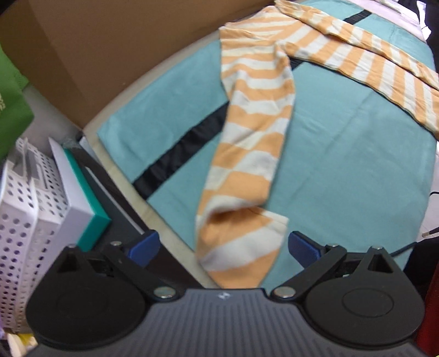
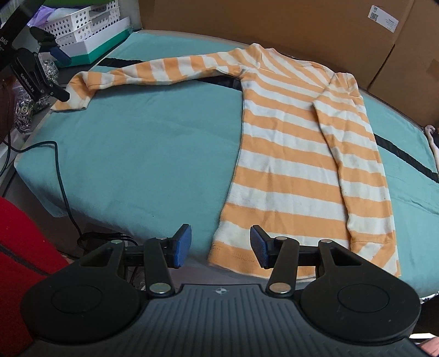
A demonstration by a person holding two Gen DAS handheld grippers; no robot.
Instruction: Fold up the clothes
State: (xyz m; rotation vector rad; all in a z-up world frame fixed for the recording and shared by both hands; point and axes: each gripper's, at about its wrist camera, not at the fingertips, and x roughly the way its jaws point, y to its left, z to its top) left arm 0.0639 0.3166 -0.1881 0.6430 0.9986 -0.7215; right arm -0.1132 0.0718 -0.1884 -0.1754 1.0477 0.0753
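Observation:
An orange-and-cream striped long-sleeved shirt (image 2: 288,153) lies flat on a teal cloth (image 2: 137,151). One sleeve (image 2: 351,137) is folded down over the body. The other sleeve (image 1: 252,137) stretches out sideways to its cuff (image 1: 238,247). My left gripper (image 1: 223,247) is open wide, its blue pads (image 1: 144,245) standing either side of that cuff without touching it. In the right wrist view the left gripper (image 2: 64,77) shows at the cuff end. My right gripper (image 2: 221,247) is open over the shirt's near hem corner (image 2: 233,255), with the pads (image 2: 259,247) clear of the fabric.
Cardboard boxes (image 2: 301,24) wall the far side. White perforated baskets (image 1: 24,197) and a white-and-teal box (image 1: 82,197) stand beside the table. A black strap (image 1: 178,156) crosses the cloth under the shirt. A dark cable (image 2: 63,192) hangs off the near-left edge beside something red (image 2: 22,241).

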